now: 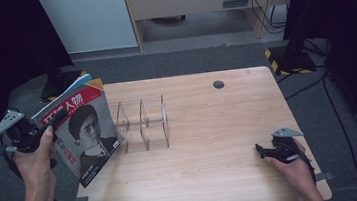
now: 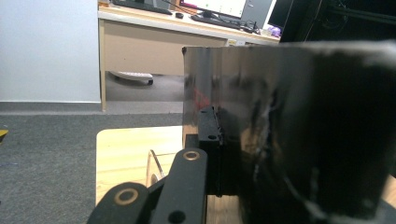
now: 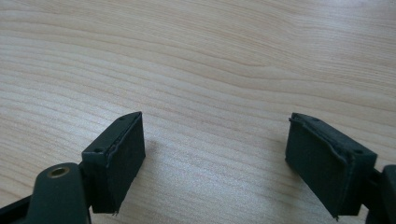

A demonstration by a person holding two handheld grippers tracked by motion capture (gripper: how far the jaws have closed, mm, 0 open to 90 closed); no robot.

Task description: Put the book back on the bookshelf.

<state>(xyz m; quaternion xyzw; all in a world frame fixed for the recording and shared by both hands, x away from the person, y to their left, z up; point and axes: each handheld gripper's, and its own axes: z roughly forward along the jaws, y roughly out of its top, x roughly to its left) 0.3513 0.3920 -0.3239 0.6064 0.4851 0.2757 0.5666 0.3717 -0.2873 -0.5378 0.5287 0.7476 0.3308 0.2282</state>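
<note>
I've got the magazine (image 1: 85, 132) pinched in my left tool (image 1: 54, 119), jaws pressed tight on its top edge. It hangs tilted over the counter's (image 1: 211, 147) nine o'clock edge, cover toward the high view, its lower corner down near the wood. In the left gripper view the glossy page (image 2: 289, 135) runs right along my jaw, clamped flat against it.

Just at three o'clock from the magazine stands the clear rack (image 1: 143, 124), upright, dividers showing, slots empty as far as I can see. The two are near each other but I can't tell whether they touch.

My right tool (image 1: 262, 152) rests low at the counter's four o'clock corner, well apart from everything. Its jaws stand spread wide with nothing between them, just bare wood grain (image 3: 215, 84) in the right gripper view.

So where does that leave the job? The pick-up is done: the magazine is off the counter and firmly held. What's left, as I judge it, is the real work: swing it over toward three o'clock, stand it upright, line its edge with a slot, lower it in, then let go. The right tool is free to steady the rack if needed.
</note>
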